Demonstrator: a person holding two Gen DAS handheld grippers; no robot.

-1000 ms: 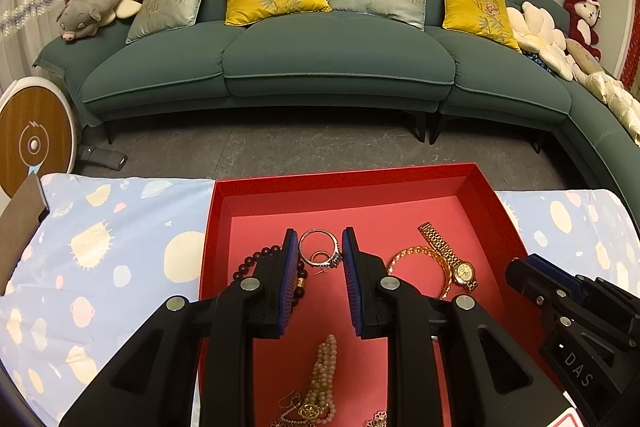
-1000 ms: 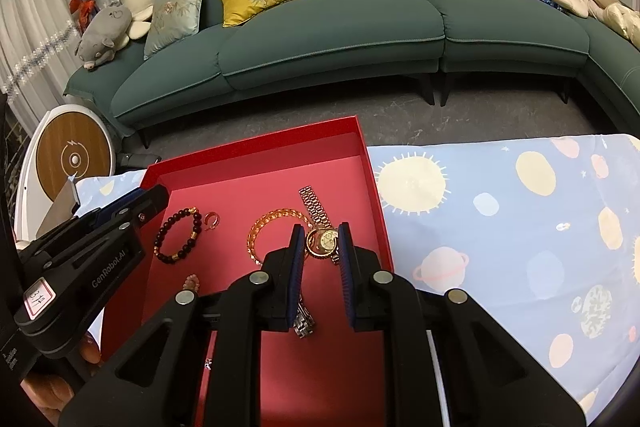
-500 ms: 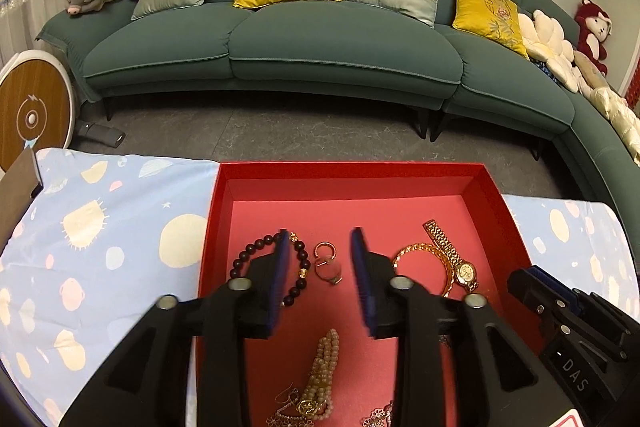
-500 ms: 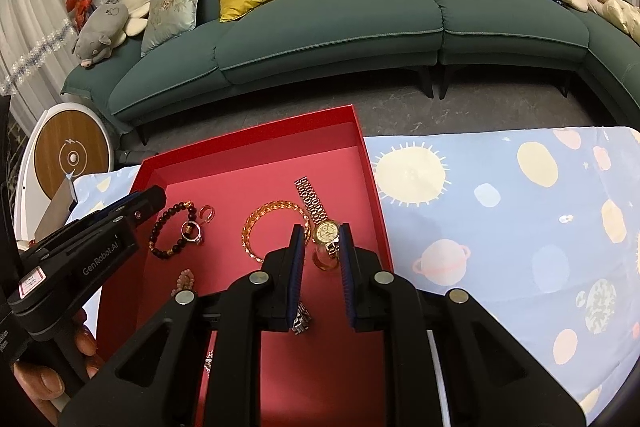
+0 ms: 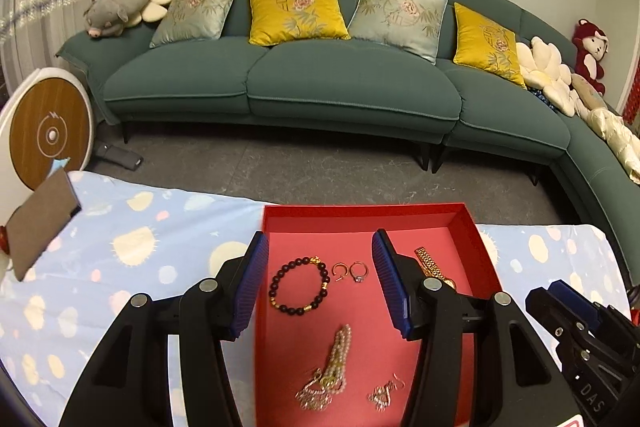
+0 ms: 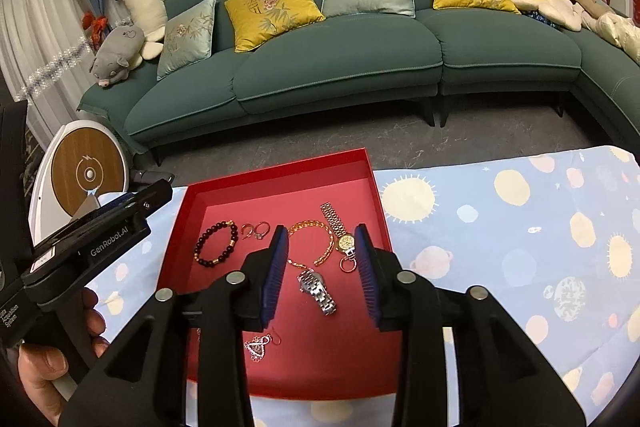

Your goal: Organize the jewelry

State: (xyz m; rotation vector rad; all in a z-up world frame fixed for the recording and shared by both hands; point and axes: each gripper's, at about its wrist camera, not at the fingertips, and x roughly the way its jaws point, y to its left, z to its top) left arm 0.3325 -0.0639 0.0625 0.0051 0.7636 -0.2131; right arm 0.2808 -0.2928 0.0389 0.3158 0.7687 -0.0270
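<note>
A red tray (image 5: 360, 213) (image 6: 280, 171) on the table holds the jewelry. In it lie a dark bead bracelet (image 5: 299, 290) (image 6: 215, 243), two small rings (image 5: 350, 271) (image 6: 255, 229), a gold chain bracelet (image 6: 314, 242), a gold watch (image 6: 340, 229) (image 5: 431, 264), a silver watch (image 6: 318, 290), a pearl necklace (image 5: 334, 363) and small earrings (image 5: 384, 393) (image 6: 261, 345). My left gripper (image 5: 320, 277) is open and empty above the tray's left part. My right gripper (image 6: 322, 267) is open and empty above the watches.
The table wears a blue cloth with sun and planet prints (image 6: 520, 227). A brown card (image 5: 38, 223) stands at the far left. Beyond the table are grey floor, a green sofa (image 5: 340, 79) with cushions and a round white device (image 5: 48, 135).
Both grippers have opened wide and pulled back higher above the tray. The rings the left one hovered over and the gold watch by the right one lie loose in the tray.
</note>
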